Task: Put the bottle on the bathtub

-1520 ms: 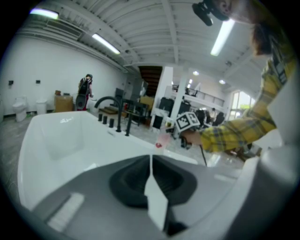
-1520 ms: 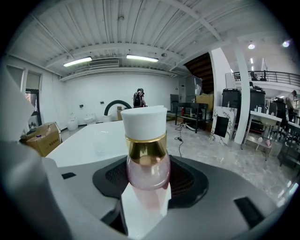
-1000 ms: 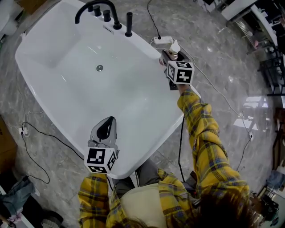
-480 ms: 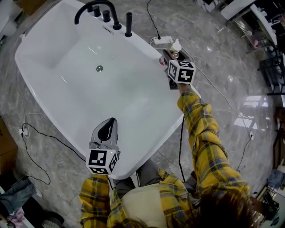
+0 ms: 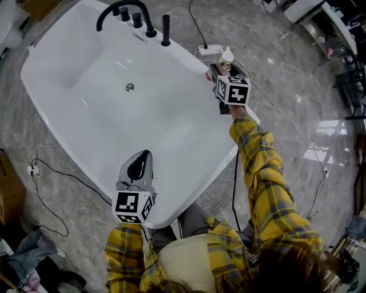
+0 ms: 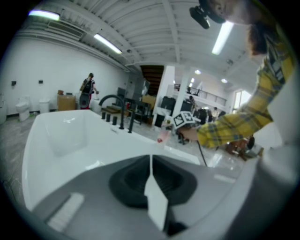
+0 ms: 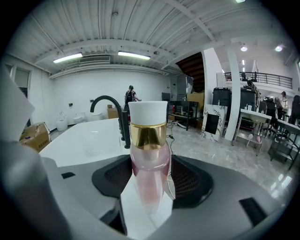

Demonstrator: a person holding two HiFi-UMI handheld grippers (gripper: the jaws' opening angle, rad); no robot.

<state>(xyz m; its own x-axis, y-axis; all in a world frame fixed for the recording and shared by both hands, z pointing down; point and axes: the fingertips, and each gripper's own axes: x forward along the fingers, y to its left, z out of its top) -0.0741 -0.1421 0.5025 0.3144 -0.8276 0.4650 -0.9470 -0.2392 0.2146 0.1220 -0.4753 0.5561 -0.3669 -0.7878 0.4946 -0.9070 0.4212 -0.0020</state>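
A pink bottle (image 7: 149, 154) with a gold collar and white cap stands upright between the jaws of my right gripper (image 7: 147, 199), which is shut on its lower body. In the head view the bottle (image 5: 225, 57) and right gripper (image 5: 220, 70) are at the right rim of the white bathtub (image 5: 191, 60); whether the bottle rests on the rim I cannot tell. My left gripper (image 5: 140, 155) hovers over the tub's near rim, shut and empty, its jaws (image 6: 151, 187) pressed together. From there the bottle (image 6: 162, 136) shows small, far off.
A black faucet (image 5: 123, 12) and black knobs stand on the tub's far rim. The drain (image 5: 130, 87) lies in the basin. A white power strip (image 5: 210, 50) and cables lie on the stone floor beside the bottle. A cardboard box (image 5: 8, 189) sits at left.
Almost nothing differs. The right gripper with the bottle has edged slightly to the right along the rim; the left gripper holds its place.
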